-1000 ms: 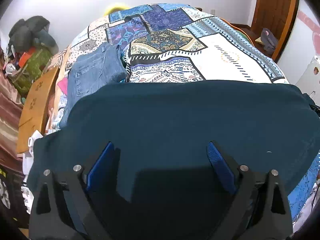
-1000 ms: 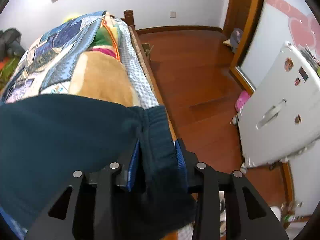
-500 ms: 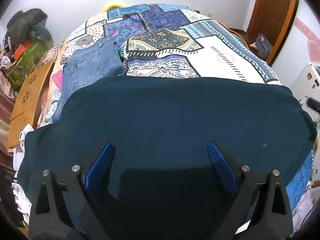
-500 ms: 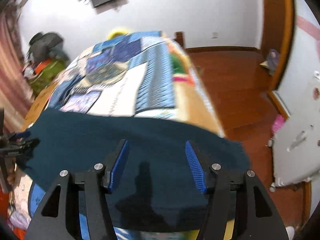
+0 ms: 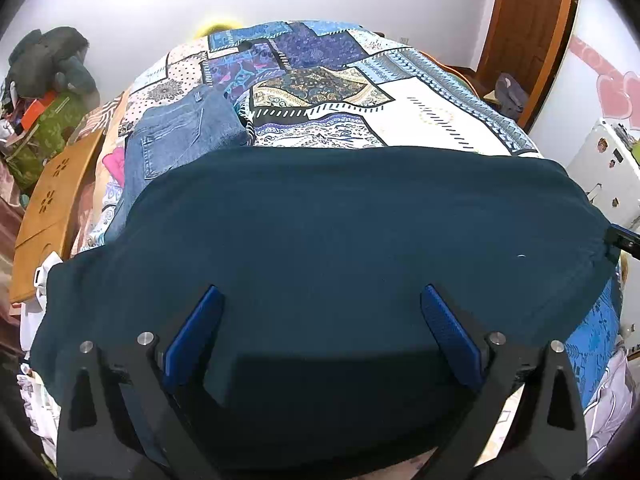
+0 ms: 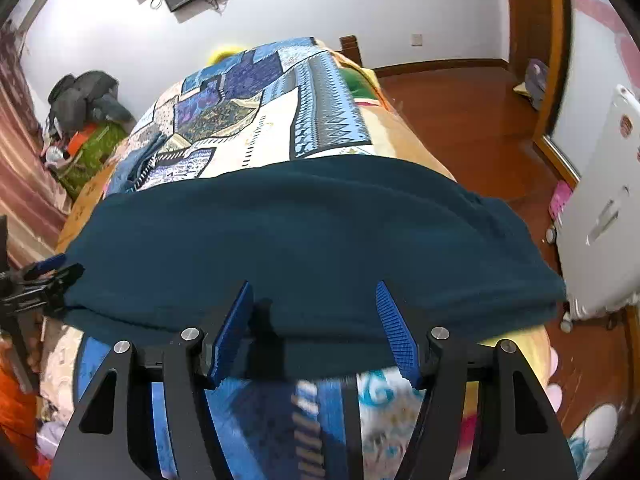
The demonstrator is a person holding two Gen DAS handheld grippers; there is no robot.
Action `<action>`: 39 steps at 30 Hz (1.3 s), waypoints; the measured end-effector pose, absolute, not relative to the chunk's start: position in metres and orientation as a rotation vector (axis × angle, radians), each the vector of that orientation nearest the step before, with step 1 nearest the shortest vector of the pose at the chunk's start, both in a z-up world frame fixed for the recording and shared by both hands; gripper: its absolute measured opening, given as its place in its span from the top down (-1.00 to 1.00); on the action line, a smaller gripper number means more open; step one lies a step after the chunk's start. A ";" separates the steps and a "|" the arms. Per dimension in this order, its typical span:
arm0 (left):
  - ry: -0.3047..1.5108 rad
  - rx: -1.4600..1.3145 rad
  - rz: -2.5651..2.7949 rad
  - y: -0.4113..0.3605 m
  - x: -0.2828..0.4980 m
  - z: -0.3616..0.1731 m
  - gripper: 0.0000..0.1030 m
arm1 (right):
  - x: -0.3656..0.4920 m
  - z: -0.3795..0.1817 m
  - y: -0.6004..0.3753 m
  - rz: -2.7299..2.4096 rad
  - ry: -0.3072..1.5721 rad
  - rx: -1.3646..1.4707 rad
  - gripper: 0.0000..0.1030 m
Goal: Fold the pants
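Observation:
Dark teal pants (image 5: 340, 240) lie spread flat across the near end of the bed; they also show in the right wrist view (image 6: 304, 240). My left gripper (image 5: 320, 332) is open, its blue pads (image 5: 192, 336) wide apart just above the near part of the pants. My right gripper (image 6: 316, 332) is open over the near edge of the pants, holding nothing. The left gripper's tip shows at the pants' left end in the right wrist view (image 6: 44, 280), and the right gripper's tip at the far right of the left wrist view (image 5: 624, 238).
A patchwork quilt (image 5: 320, 92) covers the bed. Folded blue jeans (image 5: 180, 136) lie behind the pants at left. A wooden board (image 5: 52, 200) and a clutter pile (image 5: 44, 92) stand left of the bed. Wooden floor (image 6: 460, 120) and a white appliance (image 6: 604, 208) are right.
My right gripper let go of the pants' waistband, opened, and drew back to face the bed. The pants settled flat. My left gripper stayed open and hardly moved.

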State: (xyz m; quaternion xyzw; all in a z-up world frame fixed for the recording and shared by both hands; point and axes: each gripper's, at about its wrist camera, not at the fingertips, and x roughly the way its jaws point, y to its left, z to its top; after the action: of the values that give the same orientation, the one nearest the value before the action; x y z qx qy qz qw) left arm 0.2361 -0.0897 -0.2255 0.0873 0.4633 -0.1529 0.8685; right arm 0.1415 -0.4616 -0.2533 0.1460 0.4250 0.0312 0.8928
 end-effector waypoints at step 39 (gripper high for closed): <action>0.932 0.208 -0.222 -0.076 0.236 -0.209 -1.00 | 0.170 -0.226 -0.574 -0.230 0.604 0.516 0.77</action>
State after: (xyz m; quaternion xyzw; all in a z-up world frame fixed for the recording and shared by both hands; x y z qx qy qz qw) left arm 0.2359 -0.0763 -0.2093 0.0999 0.4477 -0.1064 0.8822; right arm 0.1702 -0.5745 -0.2259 0.2508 0.2936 -0.1118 0.9156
